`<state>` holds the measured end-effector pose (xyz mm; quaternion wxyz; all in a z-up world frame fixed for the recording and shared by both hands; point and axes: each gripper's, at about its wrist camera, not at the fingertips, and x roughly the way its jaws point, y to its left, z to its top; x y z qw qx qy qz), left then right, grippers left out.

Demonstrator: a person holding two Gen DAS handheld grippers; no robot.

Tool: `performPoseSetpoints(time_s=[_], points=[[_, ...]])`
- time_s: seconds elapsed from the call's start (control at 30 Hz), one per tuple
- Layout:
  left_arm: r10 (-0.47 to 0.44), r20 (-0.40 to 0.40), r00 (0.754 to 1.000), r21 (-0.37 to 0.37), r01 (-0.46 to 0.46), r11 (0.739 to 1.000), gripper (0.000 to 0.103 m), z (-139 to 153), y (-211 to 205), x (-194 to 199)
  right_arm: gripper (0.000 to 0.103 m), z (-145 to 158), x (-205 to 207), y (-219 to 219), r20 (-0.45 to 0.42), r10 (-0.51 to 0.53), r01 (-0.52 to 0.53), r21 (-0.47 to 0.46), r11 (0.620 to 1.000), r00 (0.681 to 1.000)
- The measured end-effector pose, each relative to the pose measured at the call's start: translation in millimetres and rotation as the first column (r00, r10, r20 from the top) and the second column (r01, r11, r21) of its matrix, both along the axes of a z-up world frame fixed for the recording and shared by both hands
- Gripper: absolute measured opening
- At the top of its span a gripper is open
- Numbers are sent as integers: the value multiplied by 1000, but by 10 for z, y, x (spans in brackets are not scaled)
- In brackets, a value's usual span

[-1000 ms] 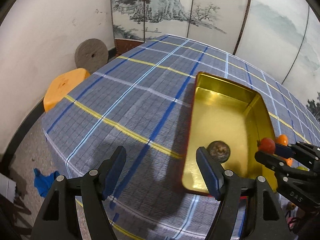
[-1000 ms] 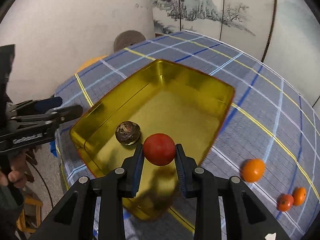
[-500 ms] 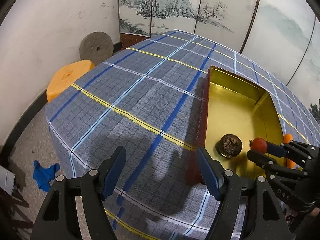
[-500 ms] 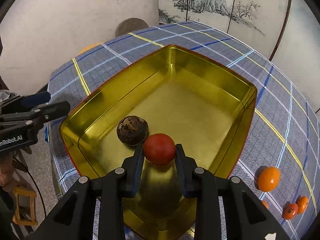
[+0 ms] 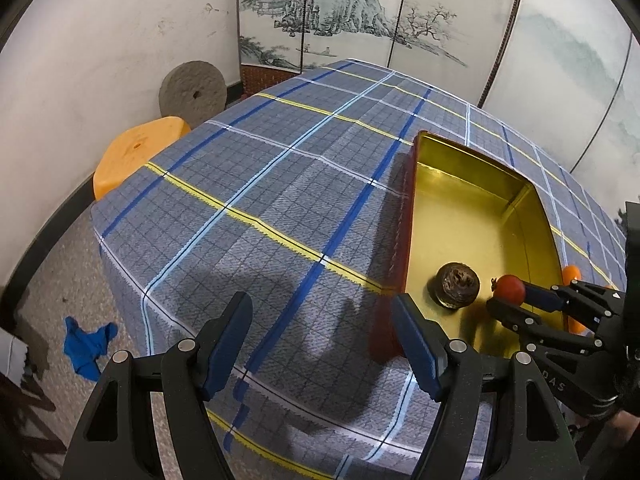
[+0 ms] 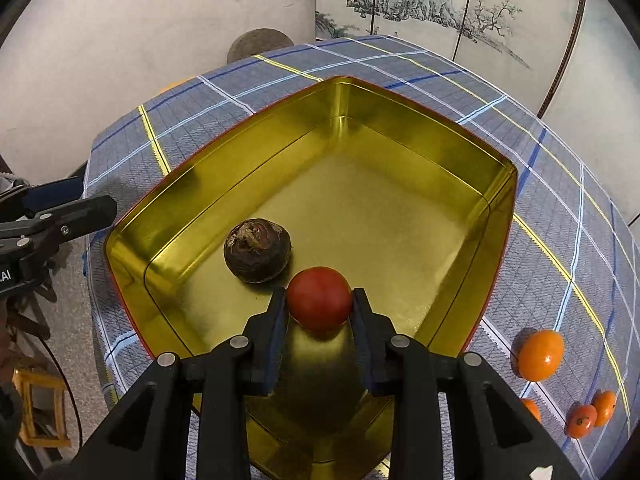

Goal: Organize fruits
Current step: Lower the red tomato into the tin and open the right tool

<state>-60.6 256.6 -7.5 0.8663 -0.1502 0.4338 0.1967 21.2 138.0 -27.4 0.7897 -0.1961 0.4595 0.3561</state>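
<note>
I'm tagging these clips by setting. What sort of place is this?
Probably a room in a home, perhaps a dining corner, furnished in a traditional style: a table under a plaid tablecloth, a folding screen painted with ink landscapes, and a round millstone leaning on the plaster wall beside an orange stool.

In the left wrist view, the orange fruit (image 5: 571, 271) behind the gold tin's far wall (image 5: 542, 224) shows only as slivers. In the right wrist view, a small orange fruit (image 6: 532, 408) sits half hidden behind the right gripper's arm.
</note>
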Motion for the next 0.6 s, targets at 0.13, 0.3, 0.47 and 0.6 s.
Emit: performPoseSetpoints(time_s=[0.13,0.3,0.47,0.6], points=[[-5,3,1000,1,5,1000,73,22,-37,9,31,1,-2,1,-1,1,-1,1,1000,1000],[-19,10,1000,5,19,1000,73,65,-101,27,43,29,-16,-15,-2,1,-1,12,1000,1000],[-45,27,999,15,45,999,73,141,-220,53,43,143,-77,-98,0,9,-9,42,999,1000],[-96,43,994,22,95,995,73,204,-390,85,43,325,-162,-299,10,8,-9,83,997,1000]])
